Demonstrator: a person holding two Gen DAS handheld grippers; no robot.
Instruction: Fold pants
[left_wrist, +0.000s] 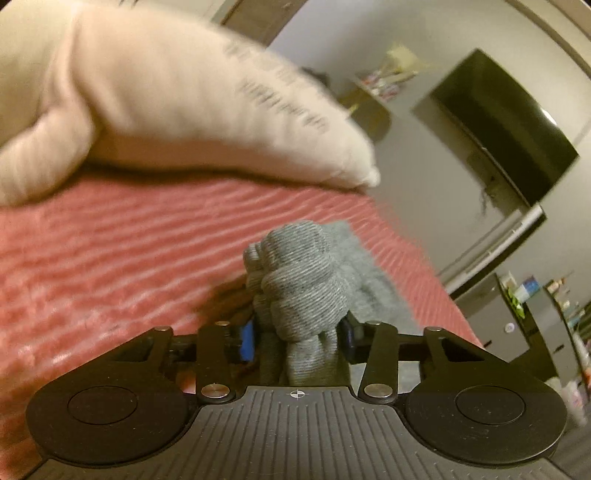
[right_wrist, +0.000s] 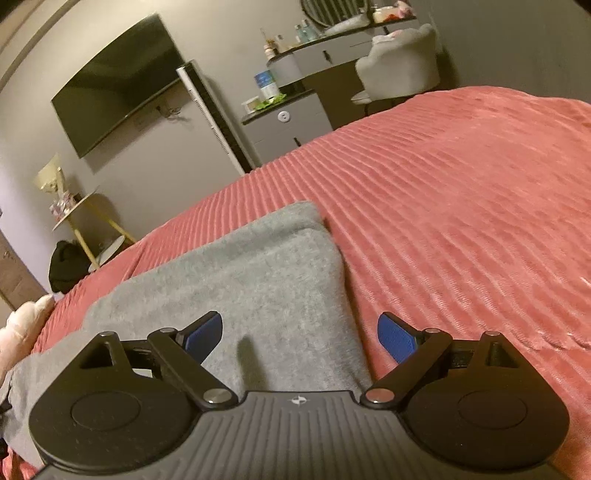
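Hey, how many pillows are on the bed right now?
1: a cream pillow lies on the pink bedspread, beyond the gray pants. Others may be out of view.

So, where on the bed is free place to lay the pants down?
The ribbed pink bedspread lies bare right of the grey knit pants. In the left view, a bare strip runs between pants and white pillow.

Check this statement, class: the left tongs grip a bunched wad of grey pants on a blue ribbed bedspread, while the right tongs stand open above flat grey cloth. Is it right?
One detail is wrong: the bedspread is pink-red, not blue, as both wrist views show. The rest holds: the left tongs grip the bunched grey pants, and the right tongs stand open above flat grey cloth.
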